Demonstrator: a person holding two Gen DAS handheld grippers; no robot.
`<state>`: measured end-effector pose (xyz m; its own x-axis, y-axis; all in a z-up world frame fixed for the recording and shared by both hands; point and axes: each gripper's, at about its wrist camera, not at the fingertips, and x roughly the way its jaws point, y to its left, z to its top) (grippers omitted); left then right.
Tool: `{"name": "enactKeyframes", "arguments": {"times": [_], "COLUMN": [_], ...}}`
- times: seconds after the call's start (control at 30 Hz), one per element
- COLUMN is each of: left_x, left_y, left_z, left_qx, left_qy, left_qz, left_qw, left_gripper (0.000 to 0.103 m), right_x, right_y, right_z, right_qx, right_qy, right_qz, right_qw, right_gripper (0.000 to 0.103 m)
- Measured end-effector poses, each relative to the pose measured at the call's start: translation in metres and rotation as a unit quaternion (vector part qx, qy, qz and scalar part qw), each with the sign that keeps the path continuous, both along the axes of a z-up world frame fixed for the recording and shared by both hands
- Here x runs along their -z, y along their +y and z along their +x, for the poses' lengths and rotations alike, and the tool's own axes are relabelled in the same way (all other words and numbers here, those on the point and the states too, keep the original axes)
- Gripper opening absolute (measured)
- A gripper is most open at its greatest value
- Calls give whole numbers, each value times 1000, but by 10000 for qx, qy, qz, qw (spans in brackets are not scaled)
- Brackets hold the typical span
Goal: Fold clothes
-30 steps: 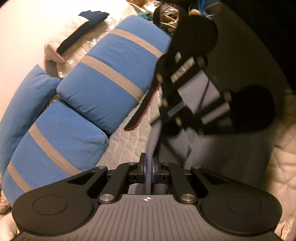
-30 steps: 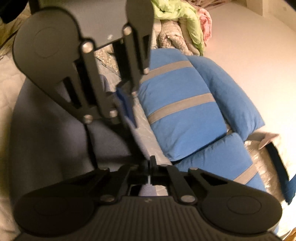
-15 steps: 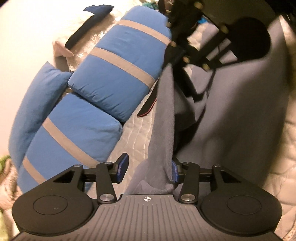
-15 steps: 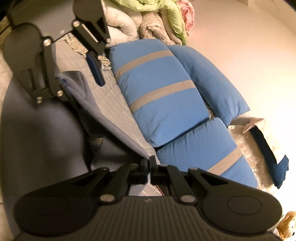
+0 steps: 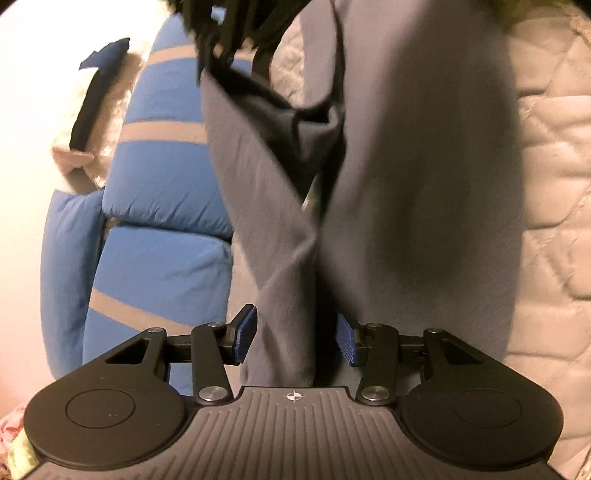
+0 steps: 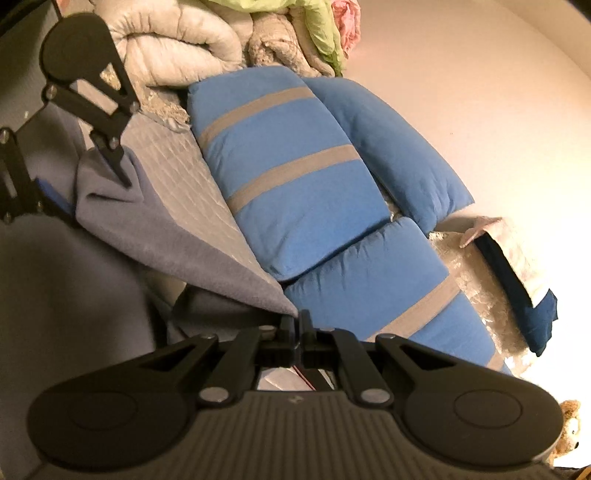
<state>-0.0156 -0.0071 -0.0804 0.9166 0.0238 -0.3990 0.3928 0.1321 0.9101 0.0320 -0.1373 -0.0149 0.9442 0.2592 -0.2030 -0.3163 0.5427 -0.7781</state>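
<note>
The top of the left wrist view is a smear of motion blur, and the right gripper (image 5: 236,33) there is just a dark tangle cut off by the upper edge, so its fingers can't be read from here. Down at the bottom, the left gripper (image 5: 295,338) has its jaws apart, blue ribbed pads (image 5: 246,334) either side of a soft, fleecy grey garment (image 5: 424,184) that runs up through the centre of the frame and hides most of the quilted bedspread (image 5: 550,184), a pale diamond-stitched sheet at right. In the right wrist view the right gripper (image 6: 298,325) is clamped tight on a pointed corner of the garment (image 6: 166,240) at bottom centre, the cloth stretching taut to the left gripper (image 6: 74,177) at upper left, partly cropped. Plump blue pillows (image 6: 295,192) with grey stripes fill the middle, and bundled bedding (image 6: 177,40) sits along the top edge.
</note>
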Motion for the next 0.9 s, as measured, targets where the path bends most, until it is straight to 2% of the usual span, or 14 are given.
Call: {"name": "enactKeyframes", "arguments": {"times": [0.1,0.17,0.2,0.23,0.3,0.33,0.4,0.47,0.57,0.63,0.7,0.73,0.77,0.9], "left_x": [-10,-25,-37,-49,-73,-82,-87,-90,-75,-66,-64,-67,-70,-86], "left_y": [3,7,10,15,26,31,35,40,37,37,43,48,53,69], "left_z": [2,-1,-2,-3,4,9,27,45,77,94,104,102,98,70], "left_qx": [-122,-35,114,226,136,-9,-507,-1022,-1542,-1877,-2156,-2291,-2431,-2832], "left_qy": [104,482,815,1124,1332,1280,1045,799,954,1233,1382,1279,1138,616], "left_qz": [-270,-665,-987,-1398,-2255,-2620,-3058,-3450,-3477,-3607,-3809,-3899,-3987,-3947], "left_qw": [9995,9966,9917,9835,9650,9565,9450,9296,9199,9052,8884,8827,8769,8719], "left_gripper": [44,44,44,44,44,46,49,49,49,47,19,8,6,5], "right_x": [-2,-2,-2,-1,-1,0,1,2,3,4,5,5,6,8], "right_y": [-7,-11,-14,-16,-19,-19,-18,-16,-14,-13,-13,-12,-12,-14], "right_z": [6,9,11,12,12,12,11,9,7,6,5,5,5,7], "right_qx": [220,384,453,480,491,485,453,407,339,336,333,332,330,382], "right_qy": [90,163,225,290,405,436,456,458,476,502,527,540,553,650], "right_qz": [-18,-23,-22,-23,-30,-47,-96,-109,-110,-108,-105,-104,-103,-86], "right_qw": [9997,9991,9987,9984,9980,9979,9979,9981,9982,9981,9980,9979,9979,9971], "right_gripper": [5,5,5,5,5,5,5,5,5,5,5,5,5,5]}}
